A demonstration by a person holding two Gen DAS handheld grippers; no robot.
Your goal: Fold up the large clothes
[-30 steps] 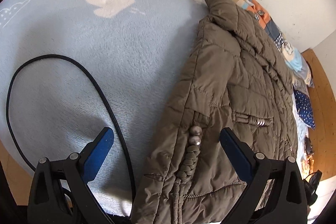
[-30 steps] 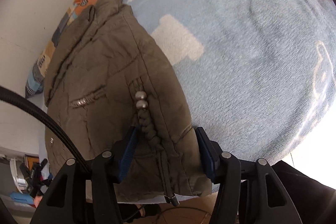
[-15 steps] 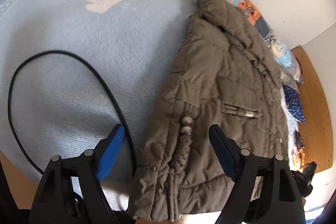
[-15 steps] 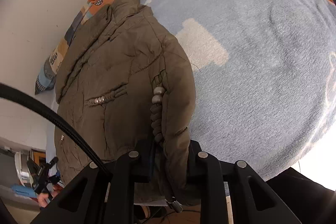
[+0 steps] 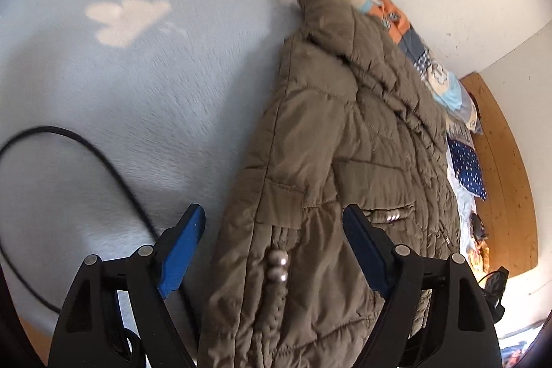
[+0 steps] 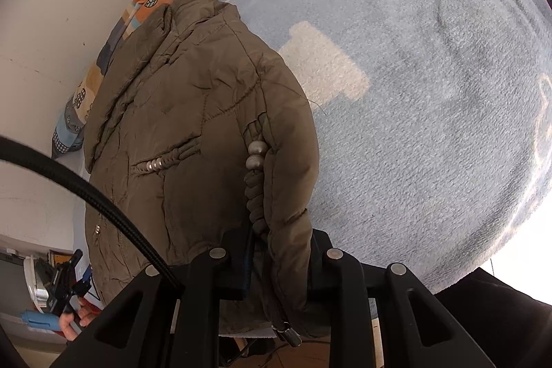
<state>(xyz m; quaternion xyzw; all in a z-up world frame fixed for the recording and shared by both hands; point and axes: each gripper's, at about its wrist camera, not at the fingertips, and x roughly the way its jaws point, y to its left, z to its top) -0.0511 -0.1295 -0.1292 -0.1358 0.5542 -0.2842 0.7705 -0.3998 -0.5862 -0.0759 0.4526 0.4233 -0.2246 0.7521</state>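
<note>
An olive padded jacket (image 5: 345,126) lies on a light blue fleece blanket (image 5: 138,92), collar far, hem near. My left gripper (image 5: 272,230) is open and straddles the hem edge. A braided cord with two metal beads (image 5: 279,261) lies between its blue pads (image 5: 183,250), which stand clear of the cloth. In the right wrist view, my right gripper (image 6: 279,250) is shut on a bunched fold of the jacket (image 6: 189,109) at the hem, beside another beaded cord (image 6: 255,157). The pinched cloth hides its pads.
A black cable (image 5: 114,171) loops over the blanket left of the jacket, and another cable (image 6: 86,188) crosses the right wrist view. A patchwork quilt (image 5: 390,12) runs along the white wall. Wooden floor (image 5: 507,178) lies beyond. A hand (image 6: 72,323) shows low left.
My right gripper's jaws have closed onto the jacket's hem and bunched it up. My left gripper's jaws have narrowed a little and shifted over the hem edge.
</note>
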